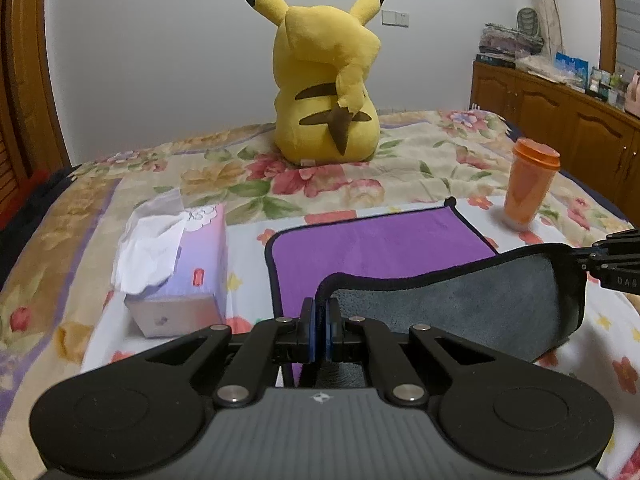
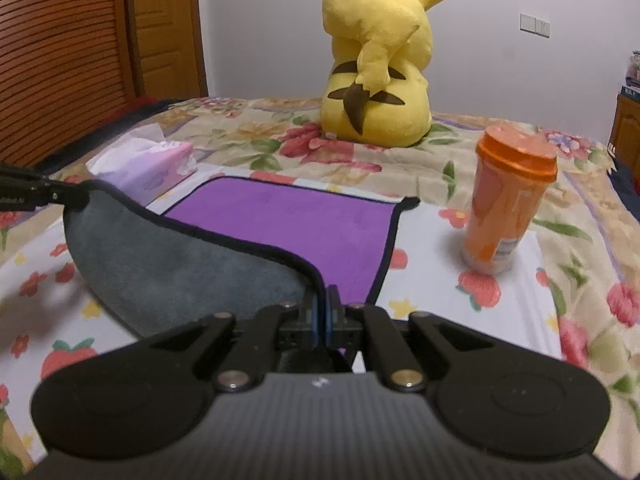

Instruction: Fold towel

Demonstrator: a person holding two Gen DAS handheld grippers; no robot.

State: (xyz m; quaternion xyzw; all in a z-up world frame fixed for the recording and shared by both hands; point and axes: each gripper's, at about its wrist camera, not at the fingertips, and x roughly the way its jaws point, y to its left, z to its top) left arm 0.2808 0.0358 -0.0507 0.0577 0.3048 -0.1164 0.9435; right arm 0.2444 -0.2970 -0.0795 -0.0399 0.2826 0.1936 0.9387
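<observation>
- On the flower-printed bedspread a purple microfibre towel with a grey underside and black piping is spread, its far half flat and its near edge lifted clear of the bed.
- That near edge is held at both corners: the left gripper is closed tight on one corner, and the right gripper is clamped the same way on the other (its blue pads are all but touching through the cloth).
- Between the two grips the raised hem sags in a shallow curve with the grey side turned up, so the cloth is judged soft, limp and light, with no stiffness to hold a line.
- Corners on the piped hem are judged the best hold, since the binding gives the pads something firm.
- An orange lidded plastic cup stands just beside the towel's right edge, and a lilac tissue box sits near its left; a yellow plush toy is seated well beyond.
</observation>
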